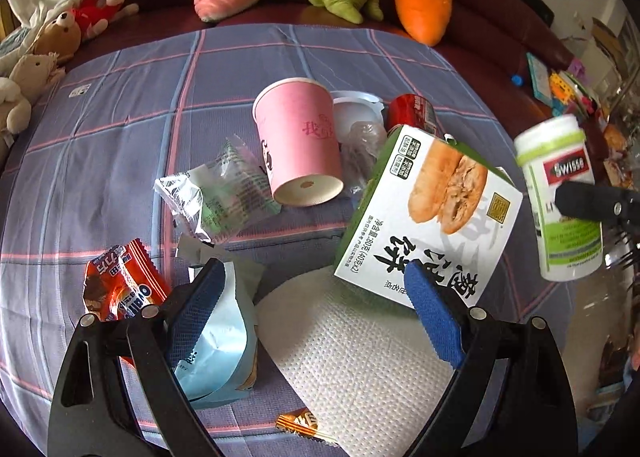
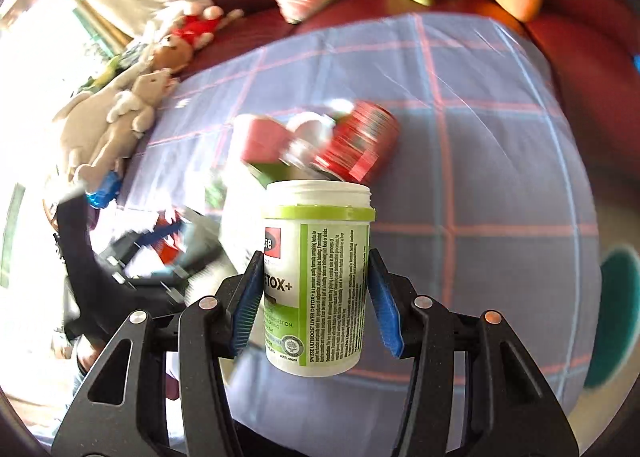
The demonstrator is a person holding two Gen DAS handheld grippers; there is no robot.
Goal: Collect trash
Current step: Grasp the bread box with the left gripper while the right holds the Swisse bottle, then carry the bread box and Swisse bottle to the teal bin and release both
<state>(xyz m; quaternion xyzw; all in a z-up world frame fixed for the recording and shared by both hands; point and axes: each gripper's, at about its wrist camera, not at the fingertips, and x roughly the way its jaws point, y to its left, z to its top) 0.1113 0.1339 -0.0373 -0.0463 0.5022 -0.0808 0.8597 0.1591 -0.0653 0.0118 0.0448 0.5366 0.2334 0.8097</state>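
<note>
A plaid cloth (image 1: 120,129) covers the table, strewn with trash. The step in hand looks like carrying off one piece. The right gripper (image 2: 316,297) clamps a white and green bottle (image 2: 320,277) by its middle, clear above the cloth, upright, long axis vertical, open neck pointing up. Next it likely needs a bin, none in view. The left gripper (image 1: 316,309) hovers with jaws wide and empty over a napkin (image 1: 360,357), beside a biscuit box (image 1: 432,209), a tipped pink cup (image 1: 300,141) and a blue packet (image 1: 218,345).
</note>
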